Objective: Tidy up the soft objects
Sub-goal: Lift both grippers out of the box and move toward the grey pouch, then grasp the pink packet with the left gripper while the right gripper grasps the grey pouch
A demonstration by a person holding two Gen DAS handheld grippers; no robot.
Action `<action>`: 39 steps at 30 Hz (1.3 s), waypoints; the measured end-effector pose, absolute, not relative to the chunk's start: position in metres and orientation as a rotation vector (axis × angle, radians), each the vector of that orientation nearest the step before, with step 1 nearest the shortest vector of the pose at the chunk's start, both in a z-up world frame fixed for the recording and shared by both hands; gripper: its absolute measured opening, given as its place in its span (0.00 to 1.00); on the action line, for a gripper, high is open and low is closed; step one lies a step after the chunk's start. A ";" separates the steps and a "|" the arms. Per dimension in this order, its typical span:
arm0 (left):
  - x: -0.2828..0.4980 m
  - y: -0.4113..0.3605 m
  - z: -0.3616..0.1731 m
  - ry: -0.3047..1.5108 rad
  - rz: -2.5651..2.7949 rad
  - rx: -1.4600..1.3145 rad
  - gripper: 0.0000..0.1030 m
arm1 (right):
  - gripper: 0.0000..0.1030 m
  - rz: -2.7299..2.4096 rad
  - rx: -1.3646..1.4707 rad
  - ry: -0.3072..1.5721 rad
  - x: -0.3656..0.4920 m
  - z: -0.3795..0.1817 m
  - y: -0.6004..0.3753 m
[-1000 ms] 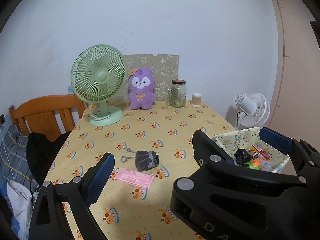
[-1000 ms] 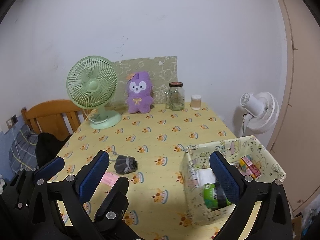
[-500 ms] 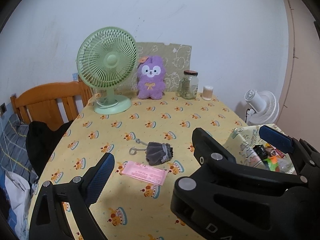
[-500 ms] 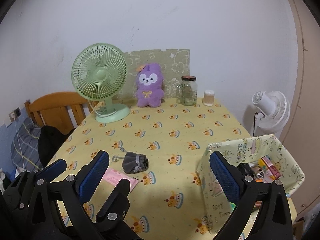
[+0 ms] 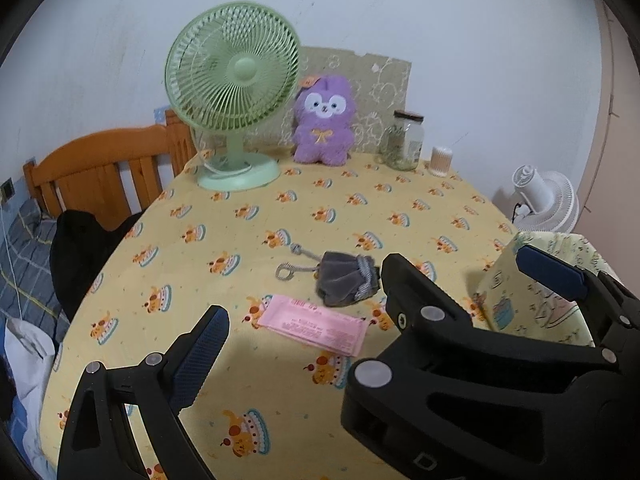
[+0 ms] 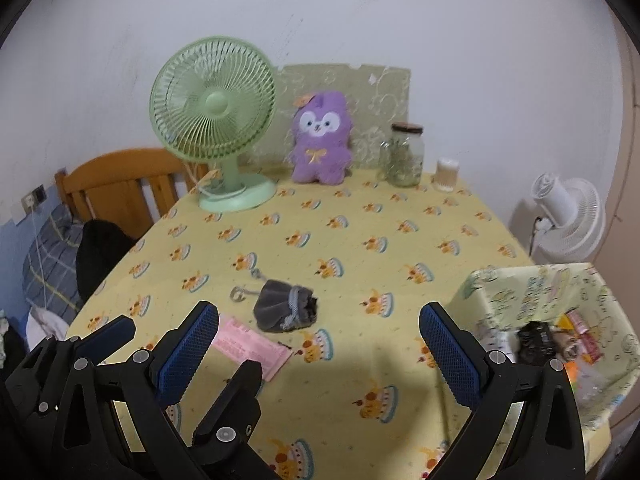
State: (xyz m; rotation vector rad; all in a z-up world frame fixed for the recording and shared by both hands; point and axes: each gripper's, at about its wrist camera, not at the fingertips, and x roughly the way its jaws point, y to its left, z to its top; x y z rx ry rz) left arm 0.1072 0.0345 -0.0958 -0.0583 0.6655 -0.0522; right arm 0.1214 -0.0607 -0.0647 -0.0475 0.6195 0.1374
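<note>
A grey drawstring pouch (image 5: 346,282) (image 6: 284,310) with a cord loop lies mid-table on the yellow cloth. A pink flat packet (image 5: 312,324) (image 6: 252,346) lies just in front of it. A purple plush toy (image 5: 324,120) (image 6: 320,138) stands upright at the far edge against a patterned board. A printed fabric box (image 5: 504,304) (image 6: 520,300) at the right holds several small items. My left gripper (image 5: 376,312) hovers open over the packet and pouch, holding nothing. My right gripper (image 6: 318,350) is open and empty between the pouch and the box.
A green desk fan (image 5: 234,92) stands far left, with a glass jar (image 5: 404,140) and a small swab pot (image 5: 440,156) far right. A wooden headboard (image 5: 104,164) and dark clothing (image 5: 84,248) lie off the left edge. A white fan (image 6: 568,216) stands beyond the right edge.
Both grippers have moved forward and leftward over the table; the pouch and packet now sit nearer, and the box has slid to the right of the views. Both stay open.
</note>
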 end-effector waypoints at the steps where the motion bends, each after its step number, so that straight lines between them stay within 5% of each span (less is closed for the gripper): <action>1: 0.109 0.036 -0.098 0.673 -0.049 -0.061 0.94 | 0.99 0.141 -0.050 0.629 0.124 -0.068 -0.059; 39: 0.176 0.029 -0.161 0.913 -0.044 -0.098 0.97 | 0.99 0.148 0.018 0.829 0.191 -0.136 -0.076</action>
